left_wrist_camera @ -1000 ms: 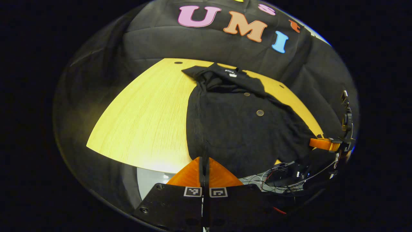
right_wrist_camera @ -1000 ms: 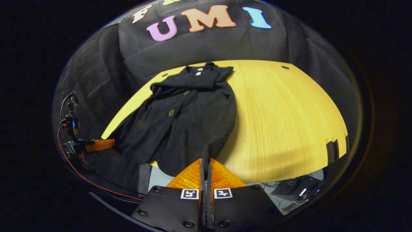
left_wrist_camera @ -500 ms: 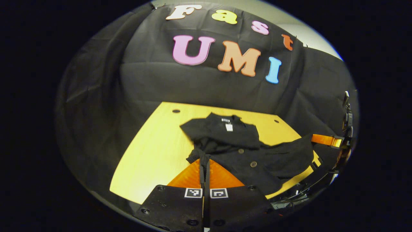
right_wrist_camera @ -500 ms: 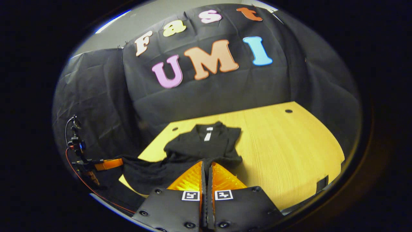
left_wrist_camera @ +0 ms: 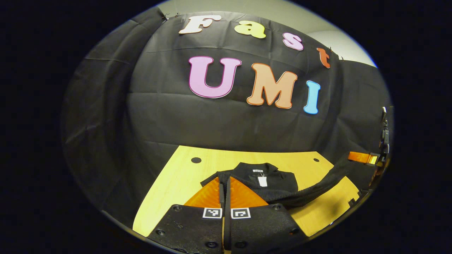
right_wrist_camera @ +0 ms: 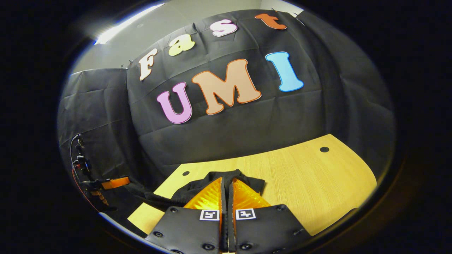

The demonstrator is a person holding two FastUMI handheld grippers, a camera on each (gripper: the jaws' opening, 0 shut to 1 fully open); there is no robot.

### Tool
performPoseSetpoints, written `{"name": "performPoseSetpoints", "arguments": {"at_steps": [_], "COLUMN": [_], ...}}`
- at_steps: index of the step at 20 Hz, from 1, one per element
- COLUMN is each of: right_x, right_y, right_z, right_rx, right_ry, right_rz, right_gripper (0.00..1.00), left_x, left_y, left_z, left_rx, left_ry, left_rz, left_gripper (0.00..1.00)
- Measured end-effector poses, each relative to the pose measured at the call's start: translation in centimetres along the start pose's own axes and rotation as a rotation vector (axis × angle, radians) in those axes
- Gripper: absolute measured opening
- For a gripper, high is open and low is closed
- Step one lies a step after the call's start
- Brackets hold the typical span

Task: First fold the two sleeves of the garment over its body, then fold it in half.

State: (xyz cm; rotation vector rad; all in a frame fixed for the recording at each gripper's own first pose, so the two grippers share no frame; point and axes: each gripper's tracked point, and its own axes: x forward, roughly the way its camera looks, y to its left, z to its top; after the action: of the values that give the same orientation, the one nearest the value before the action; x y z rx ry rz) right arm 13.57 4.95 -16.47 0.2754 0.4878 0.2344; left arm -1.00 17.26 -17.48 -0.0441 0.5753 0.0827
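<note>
A: Both grippers carried the garment (left_wrist_camera: pixel 272 183) hem toward the collar since a second ago.
B: Fingers?
A: Left gripper (left_wrist_camera: pixel 224 183) and right gripper (right_wrist_camera: pixel 227 184) pinching cloth, pressed together. Garment on tabletop (left_wrist_camera: pixel 176 180).

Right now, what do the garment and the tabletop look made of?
Garment: soft matte black woven or knit cloth, judging by its limp drape and folds; fibre unclear. Tabletop: pale wood or wood-look laminate, with fine straight grain lines and a smooth, low-sheen surface.
</note>
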Motion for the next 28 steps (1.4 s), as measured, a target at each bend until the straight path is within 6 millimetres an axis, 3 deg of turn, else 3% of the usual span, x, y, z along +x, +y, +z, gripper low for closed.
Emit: {"name": "performPoseSetpoints", "arguments": {"at_steps": [7,11,13,14,16,17,20,22,26,28], "right_x": [8.1,12.4,13.9,14.1,14.8,14.6,13.4,11.4,4.9,1.2], "right_y": [-1.6,-3.9,-5.2,-6.2,-6.9,-7.3,-7.3,-6.3,-2.4,-0.2], "right_z": [2.5,1.9,1.3,1.2,2.1,3.3,4.5,5.3,8.6,9.1], "right_rx": [0.006,0.067,0.089,0.096,0.087,0.068,0.011,-0.03,-0.152,-0.196], "right_ry": [0.017,0.048,0.068,0.072,0.004,-0.034,-0.088,-0.128,-0.296,-0.355], "right_rz": [-0.01,-0.039,-0.081,-0.13,-0.164,-0.178,-0.193,-0.198,-0.216,-0.218], "right_gripper": [0.02,0.02,0.02,0.02,0.65,0.97,0.97,0.98,0.97,0.93], "left_x": [8.4,12.8,14.6,15.0,15.7,15.8,15.1,13.4,7.5,4.1], "left_y": [1.2,1.7,3.7,4.6,4.4,4.1,4.3,4.0,1.7,0.9], "left_z": [1.9,1.0,1.5,2.0,3.2,3.2,3.3,5.0,9.9,11.2], "left_rx": [0.03,0.084,0.105,0.113,0.112,0.111,0.104,0.093,0.059,0.062], "left_ry": [-0.013,0.025,-0.006,-0.044,-0.099,-0.1,-0.101,-0.148,-0.318,-0.377], "left_rz": [0.02,0.039,0.136,0.195,0.193,0.191,0.215,0.231,0.19,0.167], "left_gripper": [0.0,0.0,0.0,0.24,0.71,0.95,0.98,0.95,0.98,0.95]}}
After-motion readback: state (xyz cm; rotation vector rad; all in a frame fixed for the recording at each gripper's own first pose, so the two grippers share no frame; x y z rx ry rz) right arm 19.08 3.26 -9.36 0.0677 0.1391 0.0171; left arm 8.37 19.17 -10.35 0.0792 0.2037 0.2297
